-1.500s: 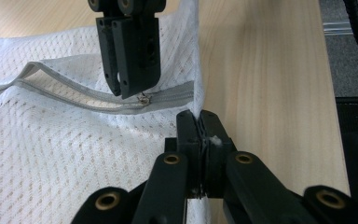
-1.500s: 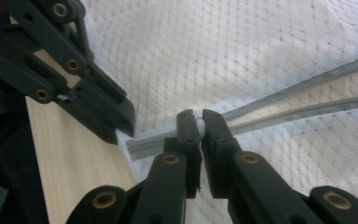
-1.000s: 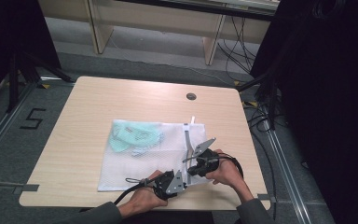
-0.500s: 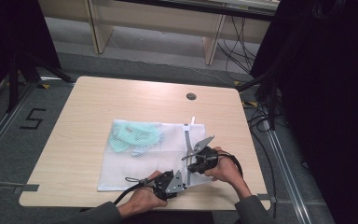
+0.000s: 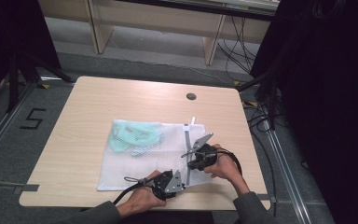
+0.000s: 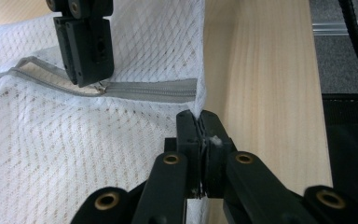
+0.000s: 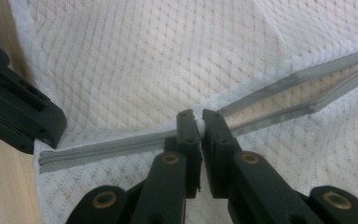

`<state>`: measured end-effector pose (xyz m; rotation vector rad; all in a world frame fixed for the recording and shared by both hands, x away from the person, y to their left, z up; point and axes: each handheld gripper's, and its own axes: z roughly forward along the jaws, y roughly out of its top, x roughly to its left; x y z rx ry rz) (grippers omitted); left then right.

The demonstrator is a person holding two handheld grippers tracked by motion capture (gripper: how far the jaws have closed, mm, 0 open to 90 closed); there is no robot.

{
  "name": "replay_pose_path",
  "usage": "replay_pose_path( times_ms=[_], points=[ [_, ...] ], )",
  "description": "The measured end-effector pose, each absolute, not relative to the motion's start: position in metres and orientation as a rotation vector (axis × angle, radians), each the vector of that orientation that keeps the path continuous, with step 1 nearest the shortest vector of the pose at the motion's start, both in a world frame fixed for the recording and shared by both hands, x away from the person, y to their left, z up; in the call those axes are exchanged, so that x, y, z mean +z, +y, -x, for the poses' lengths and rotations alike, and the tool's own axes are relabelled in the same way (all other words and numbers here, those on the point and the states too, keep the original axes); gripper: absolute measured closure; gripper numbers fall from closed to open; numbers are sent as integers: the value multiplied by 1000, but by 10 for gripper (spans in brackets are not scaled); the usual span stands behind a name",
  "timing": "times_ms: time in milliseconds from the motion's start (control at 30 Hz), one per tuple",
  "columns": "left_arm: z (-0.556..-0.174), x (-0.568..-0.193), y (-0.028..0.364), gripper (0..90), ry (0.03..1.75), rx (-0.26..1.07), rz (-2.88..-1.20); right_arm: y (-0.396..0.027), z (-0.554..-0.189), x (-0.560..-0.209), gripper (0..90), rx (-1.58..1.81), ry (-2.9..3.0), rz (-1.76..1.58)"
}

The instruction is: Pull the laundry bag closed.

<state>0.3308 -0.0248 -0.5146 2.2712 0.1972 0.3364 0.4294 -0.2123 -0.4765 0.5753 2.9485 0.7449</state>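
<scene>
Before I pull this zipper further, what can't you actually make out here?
- Zipper pull: right gripper view, buried between the right gripper jaws.
- Green item in the mesh bag: high view, blurred by netting, too small to identify.
- Bag corner, left gripper view: the left gripper covers what it pinches.

Evenly lit from above on the pale wooden surface (image 5: 98, 121), with dark, dim surroundings at left and right. Soft, slightly blurred high view, faint shadows only. Bright, diffuse light in both tool views; white mesh (image 7: 168, 60) sharp nearby, black jaws close to the lens somewhat soft. No strong glare.
</scene>
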Motion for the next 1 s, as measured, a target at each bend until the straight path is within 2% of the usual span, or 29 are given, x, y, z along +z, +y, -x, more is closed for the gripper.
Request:
replay_pose_path(
  times_ms=[1000],
  points=[
    [-328, -510, -19, 880, 168, 327, -2289, -212, -448, -476, 867, 712, 2906, -570]
  ],
)
